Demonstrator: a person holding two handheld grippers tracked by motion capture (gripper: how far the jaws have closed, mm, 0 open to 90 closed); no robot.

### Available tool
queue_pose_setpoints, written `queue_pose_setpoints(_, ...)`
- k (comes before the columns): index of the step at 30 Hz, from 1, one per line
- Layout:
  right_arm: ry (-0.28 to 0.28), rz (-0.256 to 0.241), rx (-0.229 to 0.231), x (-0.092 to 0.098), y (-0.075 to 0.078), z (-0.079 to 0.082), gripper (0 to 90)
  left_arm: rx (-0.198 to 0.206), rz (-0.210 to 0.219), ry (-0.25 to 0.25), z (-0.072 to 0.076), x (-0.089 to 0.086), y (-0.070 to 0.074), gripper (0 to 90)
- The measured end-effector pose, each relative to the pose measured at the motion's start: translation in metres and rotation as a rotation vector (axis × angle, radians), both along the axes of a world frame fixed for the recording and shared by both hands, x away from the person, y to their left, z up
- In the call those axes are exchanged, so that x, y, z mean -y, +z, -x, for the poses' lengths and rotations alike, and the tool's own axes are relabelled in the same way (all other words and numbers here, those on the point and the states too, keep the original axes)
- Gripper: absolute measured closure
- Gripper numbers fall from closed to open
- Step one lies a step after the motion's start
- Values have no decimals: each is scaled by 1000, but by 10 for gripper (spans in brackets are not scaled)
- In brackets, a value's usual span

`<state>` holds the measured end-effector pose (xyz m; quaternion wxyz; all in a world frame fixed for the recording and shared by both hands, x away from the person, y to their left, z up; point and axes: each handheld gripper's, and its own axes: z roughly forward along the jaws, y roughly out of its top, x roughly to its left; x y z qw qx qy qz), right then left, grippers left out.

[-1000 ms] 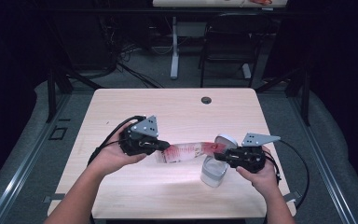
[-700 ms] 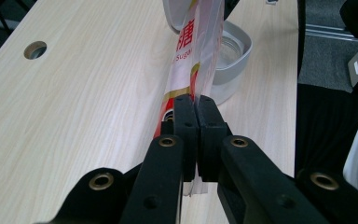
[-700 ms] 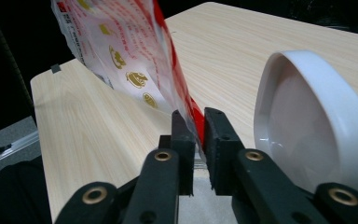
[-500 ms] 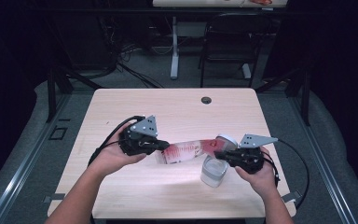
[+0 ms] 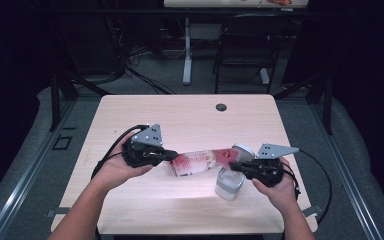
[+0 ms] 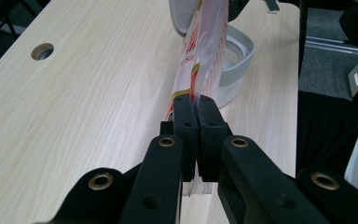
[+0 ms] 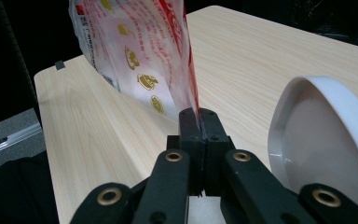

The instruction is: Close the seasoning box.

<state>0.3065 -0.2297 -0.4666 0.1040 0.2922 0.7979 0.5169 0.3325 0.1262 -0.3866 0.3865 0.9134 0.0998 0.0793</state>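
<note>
While the bag (image 5: pixel 200 162) hung stretched between my tongs above the table (image 5: pixel 190 120), left (image 5: pixel 166 155) and right (image 5: pixel 236 167) each pinched an end. Risk noted: uneven pull could tear film or spill beside the jar (image 5: pixel 228 184).

Light fell from above onto the pale wooden desk (image 5: pixel 190 120), which stood bright while the room around it sank into near black. The high view was soft and slightly grainy, with little detail in the dark floor. Shadows under the hands were faint and short. In the left gripper view the black two-jaw left tool (image 6: pixel 196 105) was sharp. In the right gripper view the white glossy lid (image 7: pixel 321 135) carried a mild sheen.
</note>
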Motion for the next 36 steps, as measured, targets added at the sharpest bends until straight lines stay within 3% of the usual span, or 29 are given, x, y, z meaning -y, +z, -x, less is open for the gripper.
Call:
queue_pose_setpoints(13, 6, 20, 20, -6, 6, 5, 900, -21, 55, 28, 1, -12, -14, 885)
queue_pose_setpoints(36, 28, 70, 51, -18, 20, 10, 900, -65, 81, 88, 5, -24, -46, 882)
